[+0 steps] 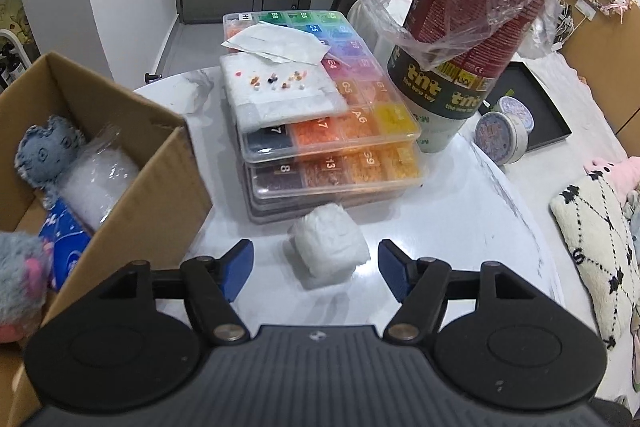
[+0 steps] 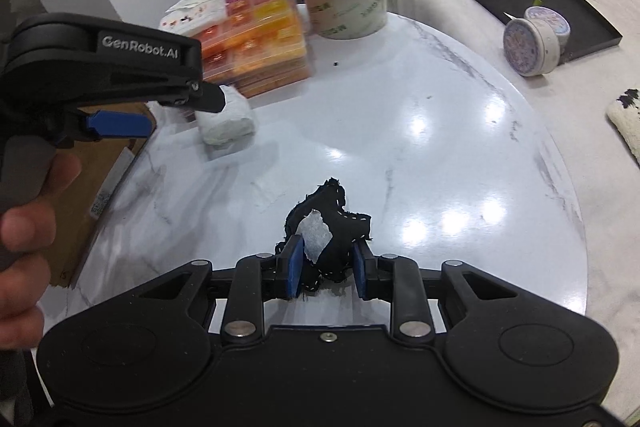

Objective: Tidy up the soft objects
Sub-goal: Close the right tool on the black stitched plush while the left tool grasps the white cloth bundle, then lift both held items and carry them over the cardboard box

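Observation:
My left gripper is open, its blue pads either side of a white soft bundle on the white marble table. The bundle also shows in the right wrist view, with the left gripper over it. A cardboard box at the left holds a grey plush cat, a clear bag of white stuffing and a blue packet. My right gripper is shut on a black fabric piece with a white patch.
Stacked clear bead boxes stand behind the bundle. A tall tnt canister under clear plastic stands to the right. Round tins and a black tray lie far right. A cream patterned cushion lies at the right edge.

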The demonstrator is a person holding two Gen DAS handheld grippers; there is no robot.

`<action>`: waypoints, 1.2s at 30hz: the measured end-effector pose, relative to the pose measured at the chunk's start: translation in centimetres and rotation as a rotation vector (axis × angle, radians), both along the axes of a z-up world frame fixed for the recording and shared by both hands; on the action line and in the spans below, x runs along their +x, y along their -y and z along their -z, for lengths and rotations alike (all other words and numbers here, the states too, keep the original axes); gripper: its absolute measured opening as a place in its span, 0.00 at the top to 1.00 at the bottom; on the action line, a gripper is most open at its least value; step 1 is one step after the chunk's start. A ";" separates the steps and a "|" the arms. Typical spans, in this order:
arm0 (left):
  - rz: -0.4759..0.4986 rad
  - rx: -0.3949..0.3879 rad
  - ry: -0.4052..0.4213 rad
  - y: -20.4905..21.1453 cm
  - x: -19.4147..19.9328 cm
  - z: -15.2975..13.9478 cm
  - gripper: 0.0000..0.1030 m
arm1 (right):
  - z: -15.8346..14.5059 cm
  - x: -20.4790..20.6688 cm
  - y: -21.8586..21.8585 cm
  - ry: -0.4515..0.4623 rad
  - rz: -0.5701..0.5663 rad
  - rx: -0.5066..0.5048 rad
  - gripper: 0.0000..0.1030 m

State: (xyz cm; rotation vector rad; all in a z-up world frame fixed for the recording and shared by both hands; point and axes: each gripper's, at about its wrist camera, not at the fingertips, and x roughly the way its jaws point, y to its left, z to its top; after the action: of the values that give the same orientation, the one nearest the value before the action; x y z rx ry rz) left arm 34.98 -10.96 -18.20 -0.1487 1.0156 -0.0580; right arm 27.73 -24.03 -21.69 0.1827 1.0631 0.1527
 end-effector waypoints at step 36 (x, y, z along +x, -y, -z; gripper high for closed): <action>-0.013 0.079 -0.079 0.5 -3.9 0.9 0.59 | -1.3 -1.7 0.9 0.014 0.056 0.034 0.75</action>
State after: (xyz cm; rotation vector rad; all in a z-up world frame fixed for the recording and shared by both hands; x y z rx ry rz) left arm 31.11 -11.49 -19.06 -0.0854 1.0937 -0.0003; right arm 26.04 -24.89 -20.43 0.2410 1.0409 0.1216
